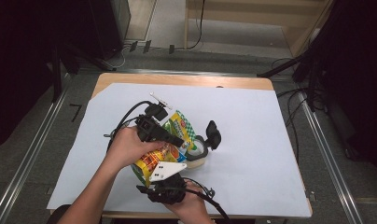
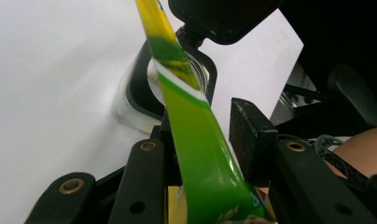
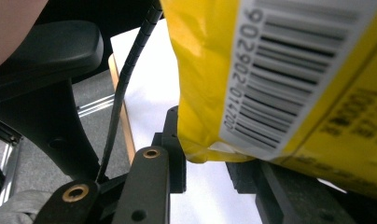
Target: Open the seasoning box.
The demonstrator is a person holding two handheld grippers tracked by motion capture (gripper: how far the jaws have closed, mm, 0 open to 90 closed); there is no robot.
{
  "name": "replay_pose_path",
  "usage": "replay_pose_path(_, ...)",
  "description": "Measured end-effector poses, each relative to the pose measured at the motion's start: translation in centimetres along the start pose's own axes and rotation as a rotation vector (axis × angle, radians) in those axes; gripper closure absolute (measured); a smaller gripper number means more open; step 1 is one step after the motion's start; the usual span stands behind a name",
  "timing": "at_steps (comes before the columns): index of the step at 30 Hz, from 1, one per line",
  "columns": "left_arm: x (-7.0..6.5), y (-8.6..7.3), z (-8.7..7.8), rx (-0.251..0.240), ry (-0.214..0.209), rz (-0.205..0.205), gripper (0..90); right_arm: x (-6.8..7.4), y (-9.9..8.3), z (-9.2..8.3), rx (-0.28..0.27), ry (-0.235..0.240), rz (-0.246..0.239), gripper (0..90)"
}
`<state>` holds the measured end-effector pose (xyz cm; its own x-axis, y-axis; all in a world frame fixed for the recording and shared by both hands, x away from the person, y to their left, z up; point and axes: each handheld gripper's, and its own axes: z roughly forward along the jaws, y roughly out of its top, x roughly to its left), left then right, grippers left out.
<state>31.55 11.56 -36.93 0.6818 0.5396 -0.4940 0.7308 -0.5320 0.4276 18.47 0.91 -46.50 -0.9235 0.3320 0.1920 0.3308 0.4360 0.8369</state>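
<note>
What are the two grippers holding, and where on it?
A yellow-green snack bag. The right gripper pinches its yellow corner by the barcode; the bag's green edge runs between the left gripper jaws.

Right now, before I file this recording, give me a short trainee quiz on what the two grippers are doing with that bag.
1. True or false: the snack bag lies flat on the white sheet, away from both grippers.
2. In the right gripper view, what is printed on the bag near the right gripper? A) a face B) a barcode C) a clock
3. In the left gripper view, what sits on the sheet beyond the left gripper?

Key: 1 false, the bag runs between the jaws of both. 2 B. 3 the clear container with a black rim.
</note>
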Motion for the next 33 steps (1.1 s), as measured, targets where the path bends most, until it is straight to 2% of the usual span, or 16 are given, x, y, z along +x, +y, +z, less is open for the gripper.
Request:
replay_pose_path(6,0.8,0.6,0.0,0.048,-0.028,-0.038,71.7,0.2,0.3,-0.1,-0.009,0.010,-0.016,73.4)
replay_pose_path(8,1.1,0.9,-0.1,0.051,-0.029,-0.073,72.7,0.1,0.6,-0.2,-0.011,0.016,-0.010,73.4)
replay_pose_path(11,1.4,1.4,-0.2,0.068,-0.020,-0.090,73.2,-0.1,1.1,-0.4,0.003,0.013,-0.035,73.4)
replay_pose_path(13,1.4,1.6,-0.1,0.066,-0.018,-0.097,73.1,-0.2,1.4,-0.5,0.021,0.009,-0.050,73.1)
replay_pose_path(18,1.8,1.5,-0.2,0.044,-0.023,-0.109,71.9,-0.3,1.3,-0.4,0.012,0.003,-0.050,71.9)
replay_pose_path(23,1.5,1.3,-0.4,0.032,-0.031,-0.097,65.3,-0.4,1.4,-0.6,-0.003,0.010,-0.045,73.6)
replay_pose_path(31,0.3,1.0,-0.4,0.037,0.008,-0.045,64.2,-0.1,1.1,-0.5,-0.009,0.012,-0.042,73.6)
replay_pose_path(33,0.3,0.9,-0.4,0.037,0.004,-0.056,63.4,0.0,1.1,-0.6,-0.015,0.018,-0.044,73.6)
